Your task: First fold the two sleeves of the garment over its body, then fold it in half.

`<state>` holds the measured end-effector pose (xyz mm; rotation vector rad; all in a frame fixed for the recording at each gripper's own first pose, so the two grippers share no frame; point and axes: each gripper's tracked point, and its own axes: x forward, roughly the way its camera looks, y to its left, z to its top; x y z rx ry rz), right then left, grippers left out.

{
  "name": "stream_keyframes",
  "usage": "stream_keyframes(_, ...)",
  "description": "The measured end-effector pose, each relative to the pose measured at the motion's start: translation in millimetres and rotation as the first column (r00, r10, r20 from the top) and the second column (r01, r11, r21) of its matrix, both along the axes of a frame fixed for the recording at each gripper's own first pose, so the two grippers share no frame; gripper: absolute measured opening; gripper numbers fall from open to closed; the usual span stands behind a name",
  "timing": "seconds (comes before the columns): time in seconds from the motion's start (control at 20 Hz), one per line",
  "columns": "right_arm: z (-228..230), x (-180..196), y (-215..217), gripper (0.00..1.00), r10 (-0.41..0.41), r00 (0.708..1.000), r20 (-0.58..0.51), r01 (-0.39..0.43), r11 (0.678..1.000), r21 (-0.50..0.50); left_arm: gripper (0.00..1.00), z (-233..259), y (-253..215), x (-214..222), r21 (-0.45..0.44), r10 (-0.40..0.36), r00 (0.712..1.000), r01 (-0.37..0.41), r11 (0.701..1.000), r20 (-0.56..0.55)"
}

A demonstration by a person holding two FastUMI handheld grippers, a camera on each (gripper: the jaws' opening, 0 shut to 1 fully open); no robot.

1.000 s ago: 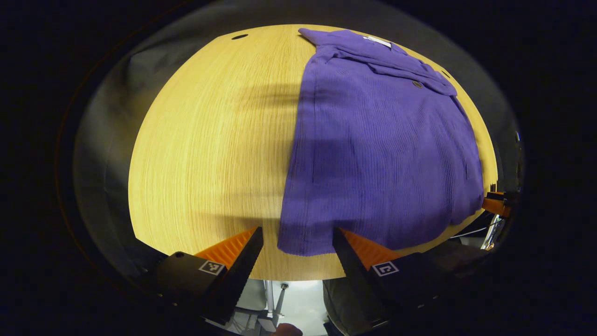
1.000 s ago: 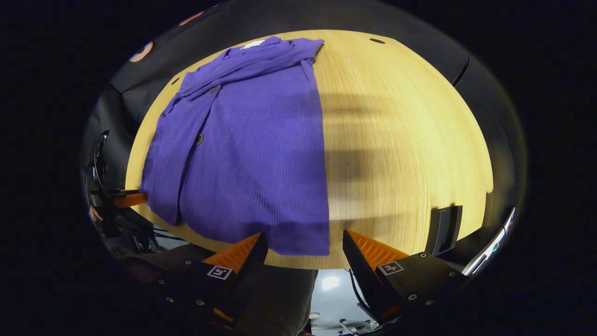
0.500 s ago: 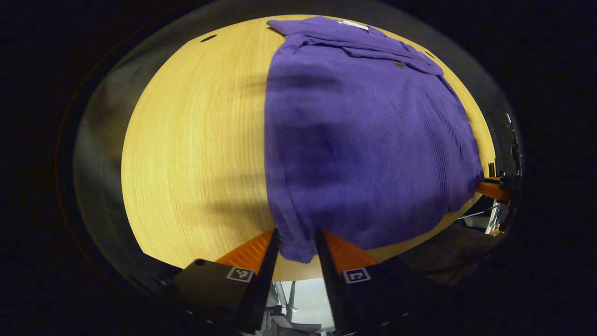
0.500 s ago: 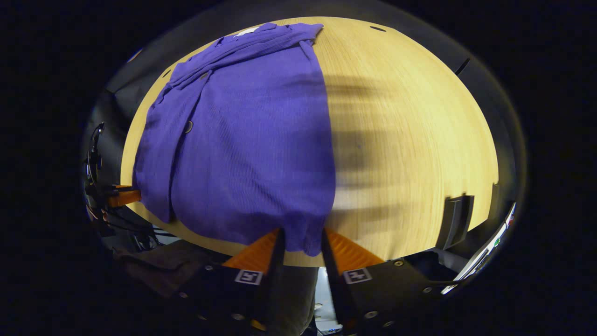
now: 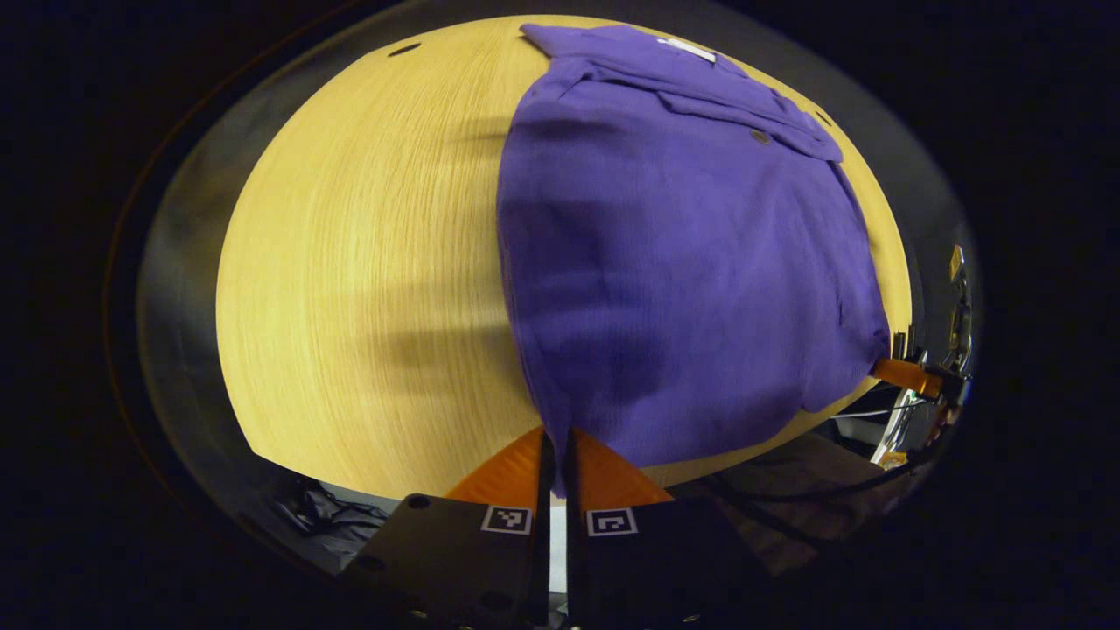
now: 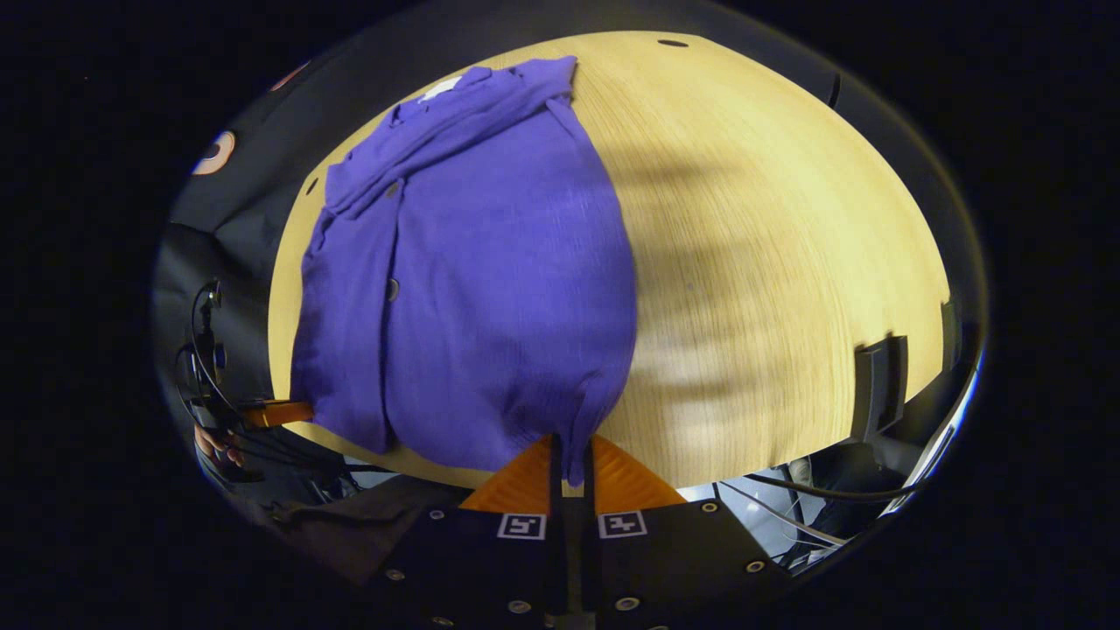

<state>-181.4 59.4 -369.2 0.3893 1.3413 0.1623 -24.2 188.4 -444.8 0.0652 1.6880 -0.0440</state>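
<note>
On the near edge of the wooden table (image 5: 350, 262), both grippers pinch the bottom hem of the purple shirt (image 5: 682, 262). The left gripper (image 5: 556, 451) has its fingers pressed together on one bottom corner of the cloth, and the right gripper (image 6: 571, 455) is pinched on the other corner, with a small tail of hem hanging down between its fingers. Holding the two corners at once looks like the grip for the last step: judging by the narrow, straight-sided shape, the sleeves already lie over the body, and the hem can now be carried toward the collar (image 6: 490, 92) to halve the shirt. Gripping both ends of the hem should keep that edge taut and level as it travels, so the fold lands square.

The shirt lies flat on the table with its long axis running away from the person, collar at the far edge and hem at the near edge, button strip facing up. In the right gripper view the cloth bulges slightly just above the pinch, which suggests the hem is lifted off the wood.
</note>
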Motion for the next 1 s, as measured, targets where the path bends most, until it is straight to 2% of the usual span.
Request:
stream_keyframes(0.2,41,17,8,0.07,-0.025,0.998,0.062,0.024,0.999,0.025,0.08,33,-12,29,-0.057,-0.046,0.997,0.049,0.997,0.059)
stream_keyframes(0.45,96,47,14,0.07,-0.052,0.987,0.153,0.050,0.999,0.018,0.08,71,-20,79,-0.120,-0.146,0.976,0.166,0.979,0.158)
stream_keyframes(0.7,140,76,15,0.07,-0.058,0.972,0.229,0.065,0.998,-0.021,0.09,92,-10,136,-0.129,-0.199,0.952,0.233,0.964,0.233)
stream_keyframes(1.0,179,121,20,0.07,-0.031,0.959,0.281,0.029,1.000,0.011,0.08,111,-26,206,-0.099,-0.247,0.918,0.290,0.952,0.309)
